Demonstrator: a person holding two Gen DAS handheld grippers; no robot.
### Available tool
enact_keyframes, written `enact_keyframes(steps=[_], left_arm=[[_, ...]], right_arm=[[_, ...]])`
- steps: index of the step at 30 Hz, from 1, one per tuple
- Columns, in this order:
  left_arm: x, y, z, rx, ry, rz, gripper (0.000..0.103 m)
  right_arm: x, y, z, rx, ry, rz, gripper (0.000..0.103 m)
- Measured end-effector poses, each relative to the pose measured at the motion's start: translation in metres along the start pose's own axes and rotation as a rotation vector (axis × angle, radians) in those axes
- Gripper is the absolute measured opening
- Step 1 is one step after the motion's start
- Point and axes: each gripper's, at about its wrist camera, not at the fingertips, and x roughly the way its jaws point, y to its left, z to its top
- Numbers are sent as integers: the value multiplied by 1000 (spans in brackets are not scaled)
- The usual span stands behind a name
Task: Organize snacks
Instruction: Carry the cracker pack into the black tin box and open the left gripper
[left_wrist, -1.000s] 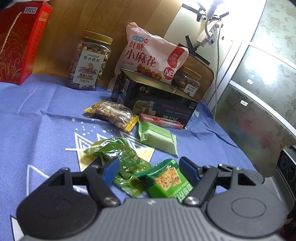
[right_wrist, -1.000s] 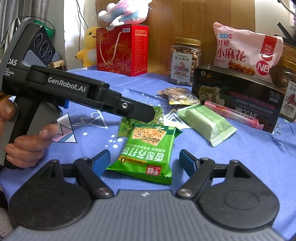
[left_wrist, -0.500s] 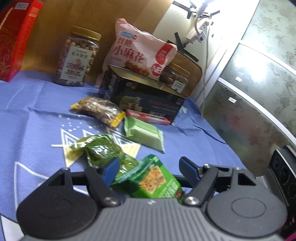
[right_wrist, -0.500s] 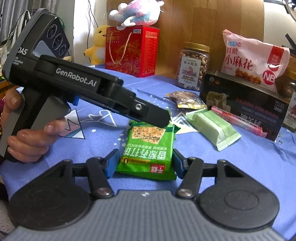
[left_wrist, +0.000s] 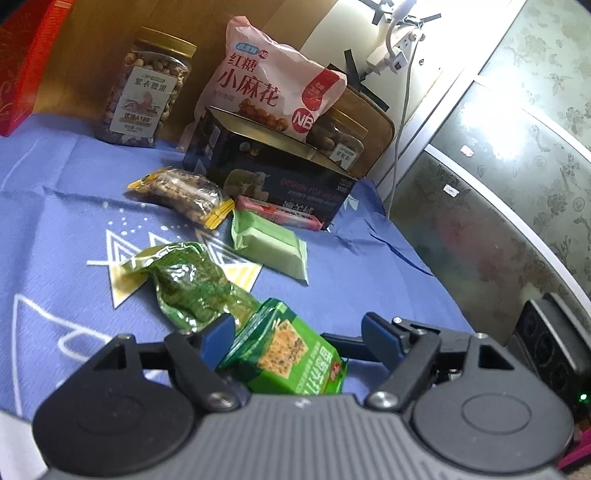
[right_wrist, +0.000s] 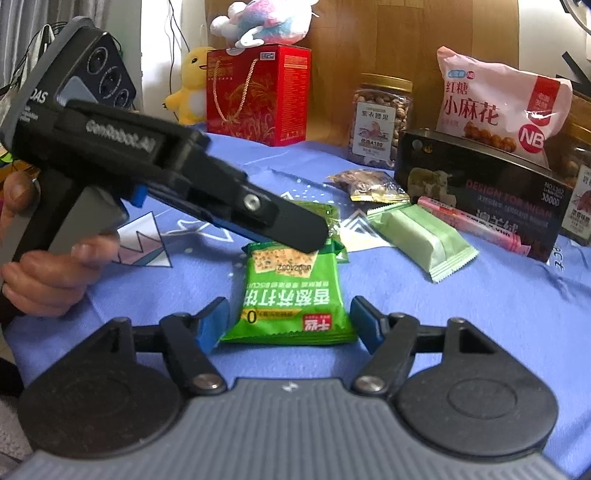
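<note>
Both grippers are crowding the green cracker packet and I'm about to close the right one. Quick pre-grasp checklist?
1. Right gripper open: ok.
2. Cracker packet between its fingers: ok.
3. Left gripper open: ok.
4. Left gripper clear of the packet: not ok, it straddles the far end.
5. Packet free of the dark green pouch: cannot tell.
6. Black tin unobstructed: ok.

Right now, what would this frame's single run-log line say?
phase: approach | target: green biscuit packet on blue cloth | left gripper: open, around packet | right gripper: open, straddling packet | lifted: no
</note>
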Motion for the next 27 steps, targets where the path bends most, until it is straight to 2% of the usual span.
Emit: enact_keyframes(steps=[4, 7, 8, 9, 10, 11, 12, 13, 16, 19, 24, 27], left_arm=[[-1, 1, -3, -11, 35, 44, 78], [3, -6, -5, 20, 58, 51, 77], [5, -8, -5, 29, 68, 47, 75], [9, -12, -6, 38, 85, 42, 68], [13, -15, -7, 50, 104, 41, 63], [16, -19, -9, 65, 115, 42, 52], [18, -22, -10, 75, 122, 44, 47], [19, -25, -10, 81, 127, 41, 47], [18, -29, -1, 76, 131, 33, 43], [18, -36, 25, 97, 101, 25, 42], [24, -49, 98, 182, -22, 44, 44], [43, -46, 141, 214, -86, 78, 46]], right_arm=[[-4, -3, -3, 9, 2, 10, 75], [-8, -4, -6, 7, 8, -10, 83], [-10, -6, -7, 13, 10, -11, 83], [-12, -8, -9, 22, 9, -6, 83], [-14, -9, -10, 27, 8, 0, 80], [-16, -10, -12, 25, 4, 1, 68], [-18, -9, -13, 20, -2, -11, 66], [-20, -9, -14, 22, -4, -2, 59], [-25, -11, -14, 24, -20, -5, 57], [-29, -18, -1, 13, -71, -30, 57], [-23, -49, 54, -68, -201, -116, 57], [-3, -82, 91, -66, -242, -145, 58]])
